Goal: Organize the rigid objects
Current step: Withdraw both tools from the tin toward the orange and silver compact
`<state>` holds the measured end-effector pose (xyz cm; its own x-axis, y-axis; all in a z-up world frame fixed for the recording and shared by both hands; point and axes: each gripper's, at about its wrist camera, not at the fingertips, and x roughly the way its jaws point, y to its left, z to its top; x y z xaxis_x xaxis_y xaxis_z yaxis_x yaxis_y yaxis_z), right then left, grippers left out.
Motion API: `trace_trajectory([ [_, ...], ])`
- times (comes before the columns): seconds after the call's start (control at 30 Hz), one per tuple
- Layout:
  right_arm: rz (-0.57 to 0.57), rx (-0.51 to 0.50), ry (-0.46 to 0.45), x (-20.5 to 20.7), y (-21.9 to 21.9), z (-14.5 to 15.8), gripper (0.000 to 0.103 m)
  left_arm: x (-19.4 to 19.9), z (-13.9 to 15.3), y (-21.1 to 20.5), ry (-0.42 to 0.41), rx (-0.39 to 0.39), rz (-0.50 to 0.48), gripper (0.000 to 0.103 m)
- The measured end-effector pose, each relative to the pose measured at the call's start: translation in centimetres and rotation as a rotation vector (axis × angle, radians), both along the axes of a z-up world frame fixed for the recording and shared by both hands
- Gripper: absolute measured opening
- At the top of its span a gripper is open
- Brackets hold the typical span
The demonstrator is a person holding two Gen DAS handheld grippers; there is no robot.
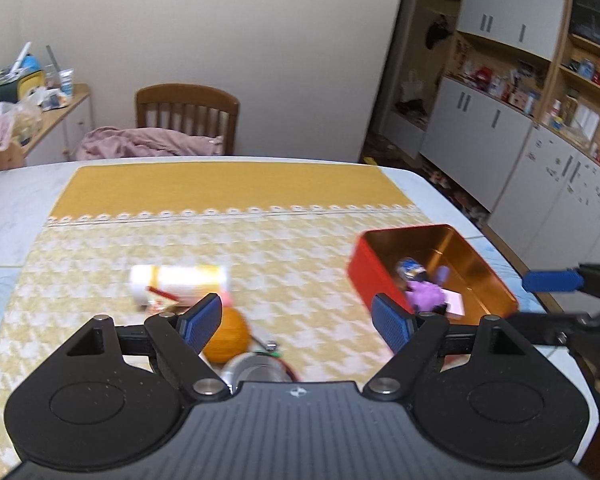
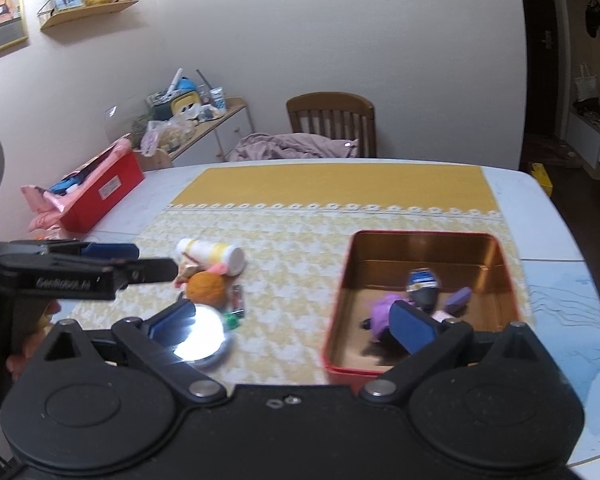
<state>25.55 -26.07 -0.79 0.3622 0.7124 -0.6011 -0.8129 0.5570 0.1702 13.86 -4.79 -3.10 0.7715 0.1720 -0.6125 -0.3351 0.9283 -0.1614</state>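
A red tin box point(image 1: 358, 266) point(image 2: 334, 320) with a gold inside stands on the yellow cloth at the right. It holds a purple toy point(image 1: 424, 294) point(image 2: 380, 308), a small blue-capped figure point(image 2: 422, 282) and a pink card. A pile lies to its left: a white-and-yellow tube point(image 1: 180, 280) point(image 2: 212, 254), an orange ball point(image 1: 228, 336) point(image 2: 206, 288), a shiny metal lid point(image 1: 256, 368) point(image 2: 204, 338) and small bits. My left gripper point(image 1: 298, 322) point(image 2: 140, 260) is open and empty above the pile. My right gripper point(image 2: 292, 320) point(image 1: 548, 300) is open and empty by the box.
A red box with pink cloth point(image 2: 100, 196) sits at the table's far left. A wooden chair point(image 1: 188, 116) point(image 2: 332, 124) with a pink blanket stands behind the table. Cabinets and shelves point(image 1: 520, 120) line the right wall. A cluttered side shelf point(image 2: 192, 120) stands at the left.
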Motion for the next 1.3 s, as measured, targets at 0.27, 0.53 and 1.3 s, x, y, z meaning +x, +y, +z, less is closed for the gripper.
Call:
trace_trajectory([
  [0.27, 0.039, -0.029, 0.011, -2.4, 3.7, -1.4, 0.103, -1.4, -0.8, 5.3, 0.017, -0.004, 0.046, 0.082],
  [0.53, 0.064, -0.078, 0.037, -3.8, 7.8, -3.2, 0.103, -1.3, -1.9, 10.4, 0.047, -0.047, 0.062, 0.082],
  [1.3, 0.066, -0.211, 0.118, -4.0, 14.9, -9.6, 0.101, 5.0, -8.3, 8.0, 0.169, -0.077, -0.148, 0.082],
])
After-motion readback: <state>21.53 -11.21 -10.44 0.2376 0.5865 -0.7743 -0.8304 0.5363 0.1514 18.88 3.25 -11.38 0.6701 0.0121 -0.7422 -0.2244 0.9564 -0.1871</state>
